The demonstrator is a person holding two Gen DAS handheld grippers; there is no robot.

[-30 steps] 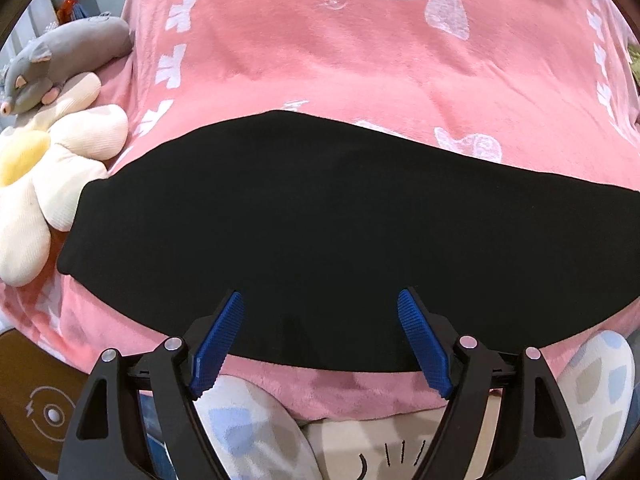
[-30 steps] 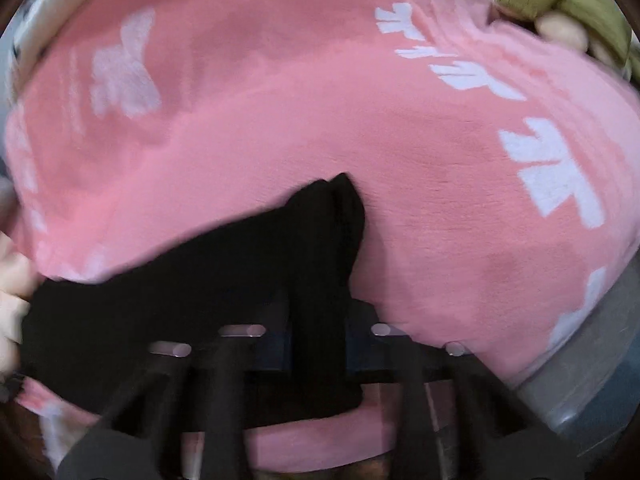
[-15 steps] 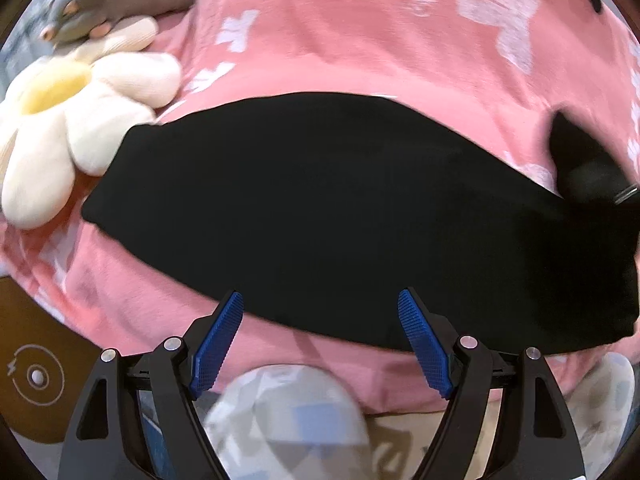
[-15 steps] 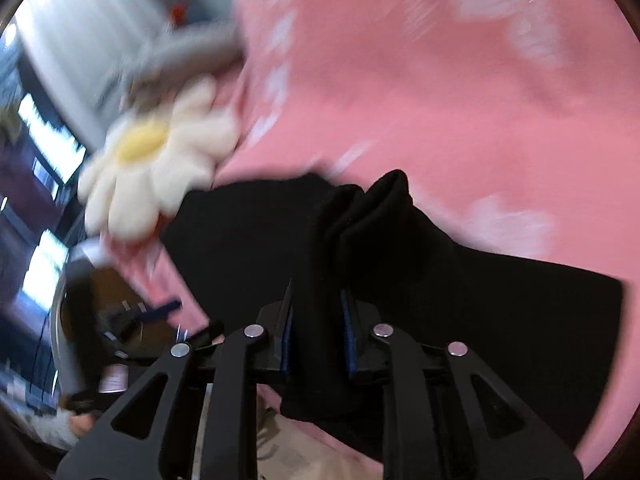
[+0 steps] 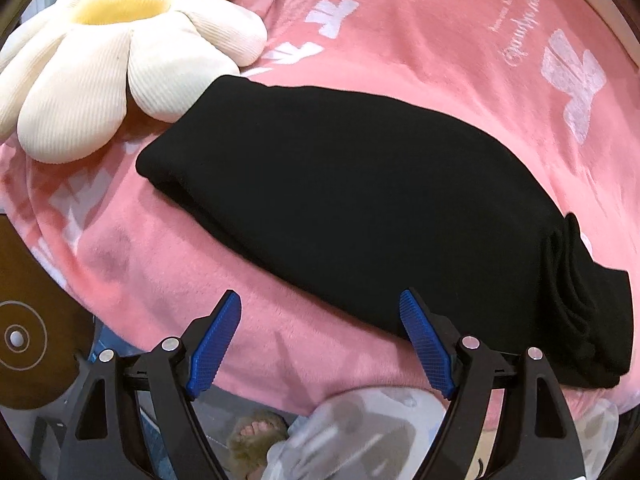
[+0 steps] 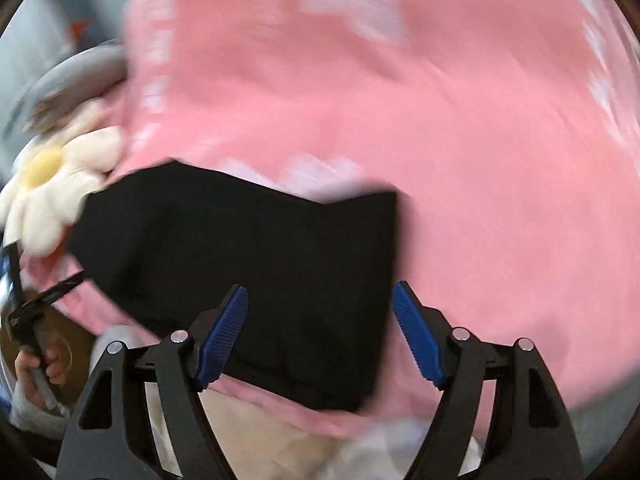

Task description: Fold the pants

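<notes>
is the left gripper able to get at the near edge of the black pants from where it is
Probably yes. The left gripper is open and empty, and the pants lie flat on the pink blanket just ahead of its fingertips, with nothing between. The flower pillow sits off to the side.

A pink blanket (image 5: 420, 60) with white printed motifs and a line of white script covers the work surface. A cream flower-shaped cushion (image 5: 100, 68) with a yellow centre lies at the blanket's upper-left corner; in the right wrist view the same cushion (image 6: 52, 196) appears at the left edge. A grey plush toy (image 6: 76, 76), blurred, lies just beyond the cushion. A brown round surface with a white ring mark (image 5: 18, 338) sits below the blanket's left edge.
</notes>
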